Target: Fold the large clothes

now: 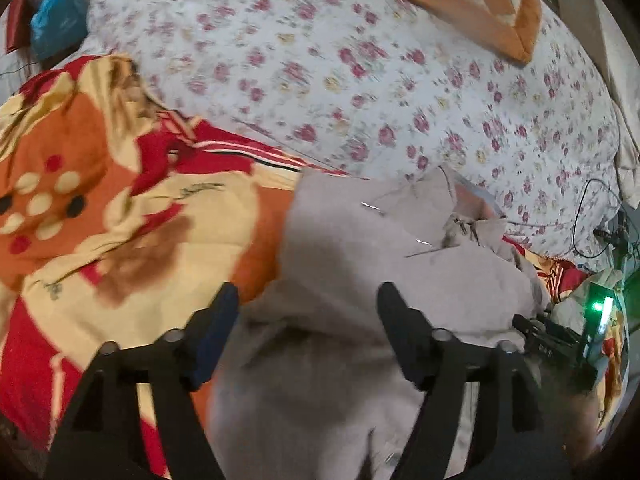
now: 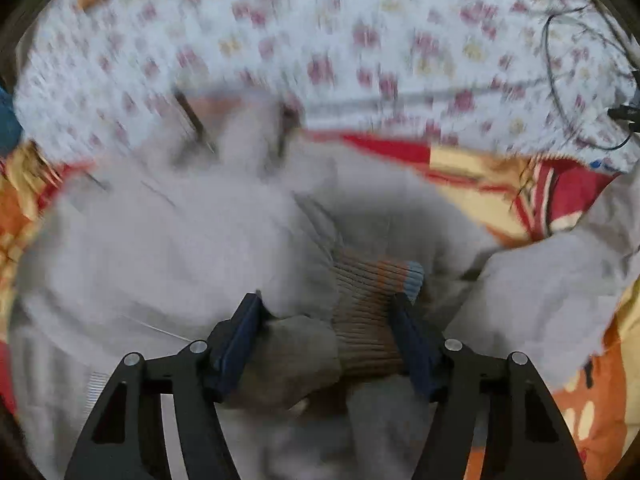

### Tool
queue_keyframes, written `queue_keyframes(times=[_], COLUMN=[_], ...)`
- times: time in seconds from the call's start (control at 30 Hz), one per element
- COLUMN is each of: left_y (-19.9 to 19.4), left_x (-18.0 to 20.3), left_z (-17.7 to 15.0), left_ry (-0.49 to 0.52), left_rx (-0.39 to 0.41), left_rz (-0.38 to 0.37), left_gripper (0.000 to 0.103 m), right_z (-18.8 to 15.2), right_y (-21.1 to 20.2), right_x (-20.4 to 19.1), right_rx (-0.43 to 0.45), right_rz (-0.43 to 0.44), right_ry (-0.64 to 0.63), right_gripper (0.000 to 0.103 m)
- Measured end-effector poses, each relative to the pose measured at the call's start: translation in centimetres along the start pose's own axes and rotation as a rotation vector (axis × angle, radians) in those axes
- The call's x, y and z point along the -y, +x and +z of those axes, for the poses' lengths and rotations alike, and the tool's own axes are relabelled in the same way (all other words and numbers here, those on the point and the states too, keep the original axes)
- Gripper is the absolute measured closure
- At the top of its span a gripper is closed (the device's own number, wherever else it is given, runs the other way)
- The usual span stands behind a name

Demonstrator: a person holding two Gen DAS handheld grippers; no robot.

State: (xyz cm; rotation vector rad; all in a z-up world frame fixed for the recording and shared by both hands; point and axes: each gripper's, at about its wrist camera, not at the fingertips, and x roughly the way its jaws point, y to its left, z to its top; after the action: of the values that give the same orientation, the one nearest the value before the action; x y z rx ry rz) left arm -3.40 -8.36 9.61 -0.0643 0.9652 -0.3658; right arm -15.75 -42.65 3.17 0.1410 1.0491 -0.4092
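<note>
Left gripper (image 1: 308,300): jaws apart, empty above grey jacket (image 1: 360,248) | Right gripper (image 2: 326,308): jaws astride ribbed cuff (image 2: 368,304), grip unclear | Advice: clamp cuff squarely before folding.

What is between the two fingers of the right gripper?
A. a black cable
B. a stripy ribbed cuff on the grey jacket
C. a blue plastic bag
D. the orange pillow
B: in the right wrist view the right gripper has the ribbed cuff, striped brown, orange and blue, lying between its fingers at the end of a sleeve of the grey jacket.
</note>
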Motion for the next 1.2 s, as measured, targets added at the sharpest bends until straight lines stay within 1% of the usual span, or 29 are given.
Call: queue_keyframes(times=[0.07,0.13,0.17,0.2,0.27,0.3,0.33,0.4,0.43,0.5,0.57,0.6,0.63,0.73,0.77,0.8,0.83,0.9,0.97,1.0,1.03,1.07,1.1,1.13,1.2], left_y=[1.7,3.3,4.3,4.7,6.2,6.7,6.9,6.8,6.8,6.6,6.4,6.1,5.8,5.2,5.1,5.1,5.2,5.5,5.9,6.1,6.2,6.3,6.2,6.2,5.9], left_x=[0.9,1.4,1.3,1.3,1.1,1.2,1.3,1.9,2.2,2.5,2.1,1.9,1.5,0.7,0.3,0.2,0.0,-0.3,-0.4,-0.6,-0.7,-0.7,-0.8,-0.8,-0.9], left_z=[-0.3,-0.8,-1.1,-1.5,-2.0,-2.2,-2.4,-2.6,-2.7,-2.7,-2.6,-2.5,-2.3,-2.0,-1.9,-1.8,-1.7,-1.7,-1.8,-1.8,-1.8,-1.9,-1.9,-1.9,-1.8], left_ry=[0.019,0.028,0.029,0.032,0.053,0.070,0.089,0.124,0.140,0.154,0.127,0.105,0.079,0.015,-0.006,-0.017,-0.029,-0.036,-0.036,-0.040,-0.044,-0.047,-0.048,-0.048,-0.055], left_rx=[-0.019,-0.039,-0.053,-0.061,-0.092,-0.098,-0.090,-0.076,-0.076,-0.073,-0.071,-0.068,-0.062,-0.032,-0.026,-0.025,-0.023,-0.022,-0.032,-0.039,-0.043,-0.044,-0.043,-0.041,-0.033], left_rz=[0.020,0.036,0.048,0.060,0.087,0.091,0.095,0.112,0.120,0.126,0.105,0.090,0.078,0.053,0.047,0.046,0.049,0.069,0.083,0.087,0.089,0.090,0.091,0.092,0.088], left_gripper=[0.030,0.030,0.030,0.030,0.030,0.030,0.028,0.025,0.025,0.025,0.025,0.025,0.025,0.025,0.025,0.025,0.025,0.025,0.025,0.025,0.025,0.025,0.025,0.025,0.025], right_z=[0.2,0.3,0.3,0.3,0.1,-0.2,-0.3,0.2,0.4,0.2,0.0,0.5,1.1,2.6,2.9,3.3,3.4,3.5,3.9,4.0,4.2,4.6,4.8,4.9,4.6], right_y=[-1.2,-3.1,-3.4,-3.2,-0.9,0.5,0.7,0.1,-1.1,-3.3,-4.9,-5.9,-6.7,-7.1,-6.9,-6.4,-5.9,-4.9,-3.7,-2.8,-2.1,-1.5,-1.2,-1.2,-2.8], right_x=[-0.4,-0.2,0.2,0.3,0.6,0.9,1.2,2.2,3.3,5.3,8.0,10.0,12.4,19.0,20.7,22.5,24.4,26.1,27.0,27.3,27.6,27.6,27.8,27.9,27.8], right_rx=[0.001,0.061,0.074,0.066,-0.006,-0.043,-0.034,-0.042,-0.019,0.054,0.130,0.162,0.181,0.179,0.165,0.149,0.138,0.128,0.111,0.096,0.085,0.079,0.076,0.084,0.134], right_rz=[-0.001,0.051,0.059,0.058,0.051,0.062,0.083,0.125,0.163,0.177,0.101,0.047,-0.027,-0.241,-0.287,-0.318,-0.325,-0.303,-0.275,-0.278,-0.291,-0.301,-0.300,-0.283,-0.232], right_ry=[-0.016,0.007,0.018,0.023,0.016,0.024,0.047,0.097,0.136,0.186,0.230,0.259,0.297,0.396,0.420,0.443,0.470,0.496,0.495,0.491,0.485,0.477,0.461,0.458,0.464], right_gripper=[0.036,0.034,0.032,0.029,0.029,0.024,0.022,0.024,0.025,0.023,0.023,0.023,0.023,0.022,0.022,0.022,0.022,0.022,0.023,0.027,0.045,0.061,0.089,0.093,0.096])
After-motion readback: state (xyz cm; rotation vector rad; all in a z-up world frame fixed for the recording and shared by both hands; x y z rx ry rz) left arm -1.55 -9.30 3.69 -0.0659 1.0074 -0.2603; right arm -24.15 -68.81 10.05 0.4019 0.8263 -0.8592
